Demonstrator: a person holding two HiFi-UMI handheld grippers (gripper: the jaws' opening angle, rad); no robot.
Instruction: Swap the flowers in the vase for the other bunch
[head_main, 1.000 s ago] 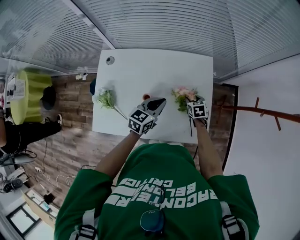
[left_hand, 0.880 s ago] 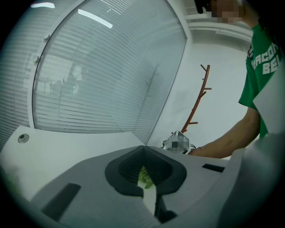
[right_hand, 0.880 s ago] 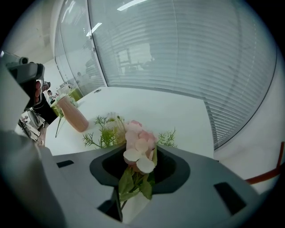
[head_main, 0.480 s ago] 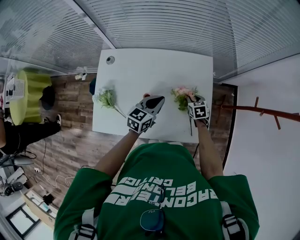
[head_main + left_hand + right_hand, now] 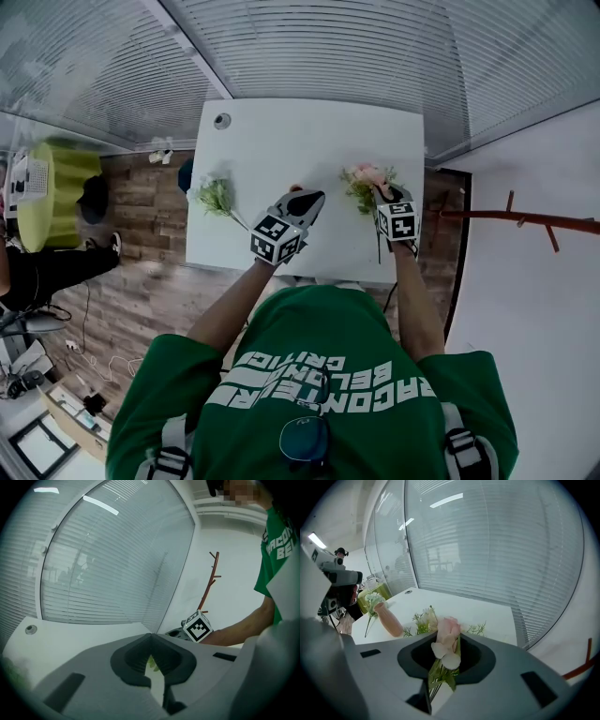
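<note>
On the white table (image 5: 281,141) a pink vase (image 5: 389,619) stands upright and holds no flowers; in the head view the vase (image 5: 294,190) shows just beyond my left gripper (image 5: 307,200). A white-and-green bunch (image 5: 214,197) lies on the table's left side, behind the vase in the right gripper view (image 5: 372,599). My right gripper (image 5: 445,660) has just been closing and is shut on the stems of the pink bunch (image 5: 447,634), held off the table (image 5: 366,183). The left gripper (image 5: 154,667) shows its jaws together, with a green sliver in the slit.
A round metal grommet (image 5: 222,120) sits in the table's far left corner. Glass walls with blinds (image 5: 328,47) close off the far side. A coat stand (image 5: 534,222) is at the right, and a lime-green seat (image 5: 52,192) on the wooden floor at the left.
My right gripper closed on the pink bunch's stems and lifted it off the table. The left gripper, vase and white bunch stayed where they were.
</note>
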